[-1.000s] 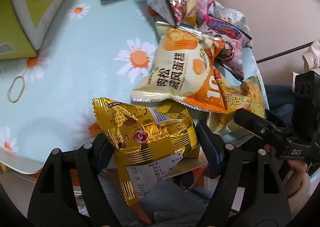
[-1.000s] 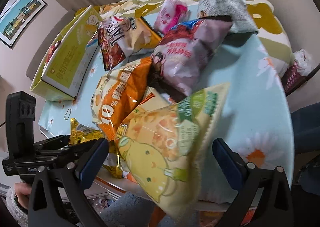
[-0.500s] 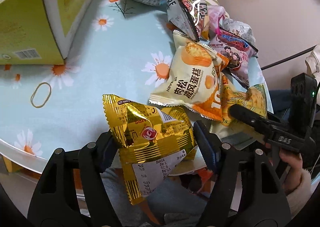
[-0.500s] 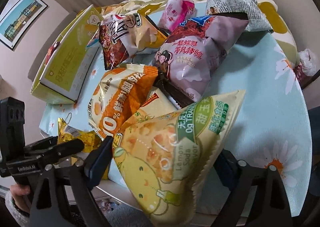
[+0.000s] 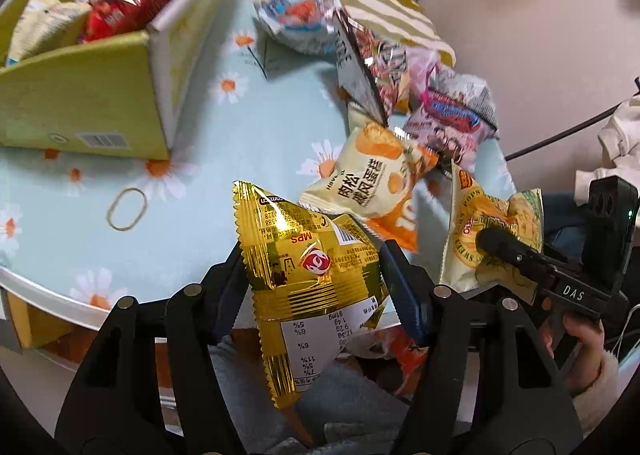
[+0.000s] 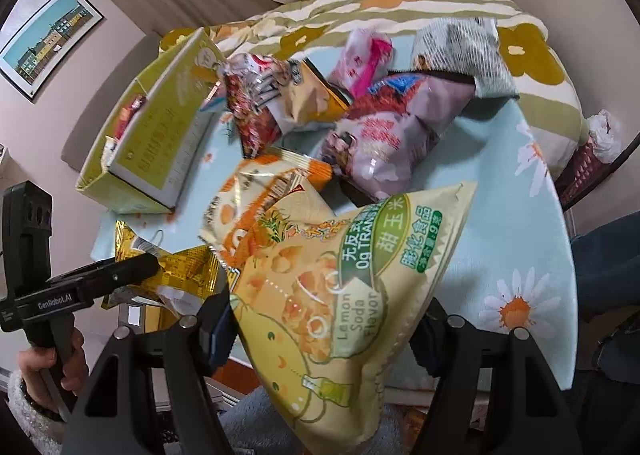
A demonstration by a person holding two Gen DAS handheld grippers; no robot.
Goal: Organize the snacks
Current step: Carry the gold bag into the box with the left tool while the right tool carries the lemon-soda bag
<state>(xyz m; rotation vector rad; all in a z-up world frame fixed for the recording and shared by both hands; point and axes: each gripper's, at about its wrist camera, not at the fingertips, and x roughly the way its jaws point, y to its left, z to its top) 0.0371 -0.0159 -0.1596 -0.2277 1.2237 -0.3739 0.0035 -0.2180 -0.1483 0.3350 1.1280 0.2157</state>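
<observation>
My left gripper (image 5: 316, 287) is shut on a gold foil snack packet (image 5: 308, 275) and holds it above the table's near edge. My right gripper (image 6: 324, 319) is shut on a pale yellow lemon soda corn snack bag (image 6: 344, 295), also lifted; this bag also shows at the right of the left wrist view (image 5: 480, 239). The gold packet shows at the lower left of the right wrist view (image 6: 168, 275). An open yellow-green cardboard box (image 5: 80, 107) with red and pale packets inside stands at the far left of the table; it also shows in the right wrist view (image 6: 160, 135).
A pile of snack bags lies on the daisy-print tablecloth (image 5: 248, 135): a cream cake packet (image 5: 368, 179), an orange bag (image 6: 256, 199), a purple bag (image 6: 392, 135), a dark patterned bag (image 5: 372, 67), a pink packet (image 6: 364, 59), a blue-white packet (image 5: 296, 15). A rubber band (image 5: 126, 209) lies near the box.
Both grippers have lifted and drawn back with their packets. The left view has swung so the open box and its contents now show.
</observation>
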